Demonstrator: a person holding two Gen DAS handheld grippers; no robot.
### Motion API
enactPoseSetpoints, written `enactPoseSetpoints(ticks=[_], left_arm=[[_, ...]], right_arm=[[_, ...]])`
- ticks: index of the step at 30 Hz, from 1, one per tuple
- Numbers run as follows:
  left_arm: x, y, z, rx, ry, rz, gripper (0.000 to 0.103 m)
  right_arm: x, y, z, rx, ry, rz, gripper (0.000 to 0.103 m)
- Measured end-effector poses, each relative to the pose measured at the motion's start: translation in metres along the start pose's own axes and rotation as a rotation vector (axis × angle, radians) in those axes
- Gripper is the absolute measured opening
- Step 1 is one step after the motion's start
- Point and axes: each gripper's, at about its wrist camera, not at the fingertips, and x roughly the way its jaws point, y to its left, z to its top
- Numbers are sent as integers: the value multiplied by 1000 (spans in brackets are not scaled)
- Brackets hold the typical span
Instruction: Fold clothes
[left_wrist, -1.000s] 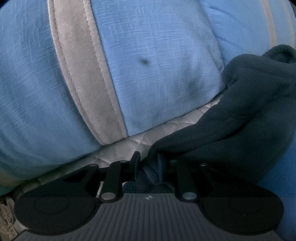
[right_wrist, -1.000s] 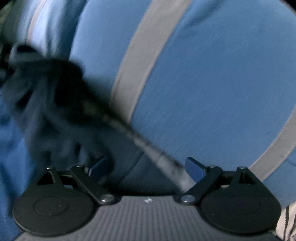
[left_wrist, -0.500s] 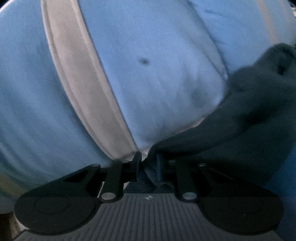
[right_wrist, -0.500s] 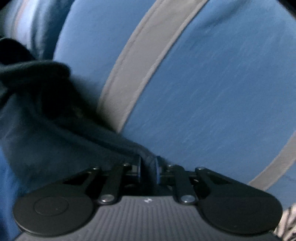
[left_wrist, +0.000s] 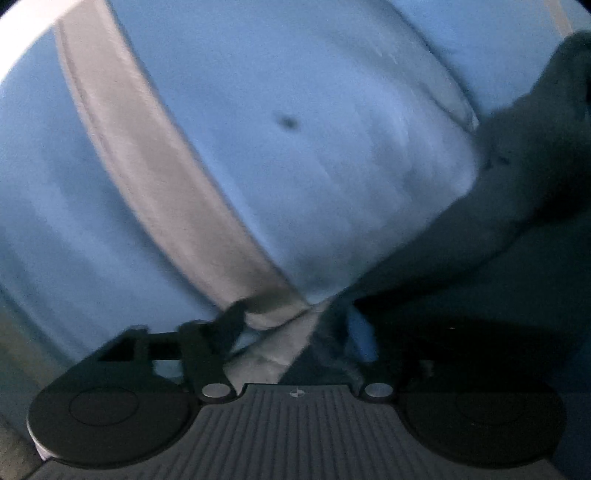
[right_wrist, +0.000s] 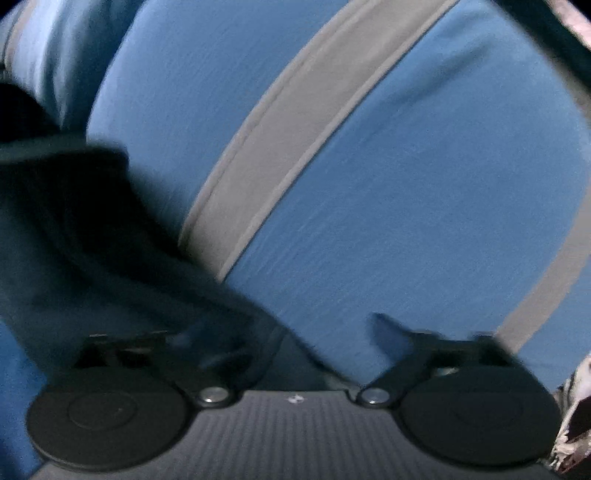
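Observation:
A dark navy fleece garment (left_wrist: 491, 236) stretches from the right of the left wrist view down to my left gripper (left_wrist: 299, 325). That gripper's jaws stand apart, with the cloth edge lying over the right finger (left_wrist: 364, 339). In the right wrist view the same garment (right_wrist: 92, 251) fills the lower left and drapes over the left side of my right gripper (right_wrist: 288, 332). Its jaws stand wide apart; the right finger (right_wrist: 388, 328) is bare, the left one is hidden under cloth. Both views are motion-blurred.
A big blue quilt with grey stripes (left_wrist: 155, 177) fills the background of the left wrist view. It also fills the right wrist view (right_wrist: 406, 184). A patterned black-and-white cloth (right_wrist: 576, 406) shows at the lower right edge.
Both grippers were shut on the garment's edge half a second ago; now both have opened. The quilt has come closer and the white sheet under it is out of view.

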Motion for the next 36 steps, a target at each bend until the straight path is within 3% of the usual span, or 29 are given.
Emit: enactPoseSetpoints(ticks=[4,8,11,15,22,27,30,36], left_arm=[[-44,24,10,-78,-28,-20,77],[-121,53,6,-82,-86,-12,79],[-170,69,27,-113,-161,-8,95],[-227,97,48,-259,-238,-58,99],[-313,136,46,-490,-335,-162,103],[-360,152,16,-595,-430,-177,103],[-384,157,-15,-631,-464,-148,103],[-408,172,-89,-754,-404,-116,103]], right_arm=[[-41,-20,15,39,-17,39,103],[-108,-16,35,28,-71,20,103],[-158,-28,52,47,-121,21,103],[-223,-40,70,32,-159,-2,103],[-313,-40,72,-23,-249,-12,103],[-347,-34,63,-15,-289,-3,103],[-360,-29,55,-6,-311,8,103],[-367,-18,31,65,-327,64,103]])
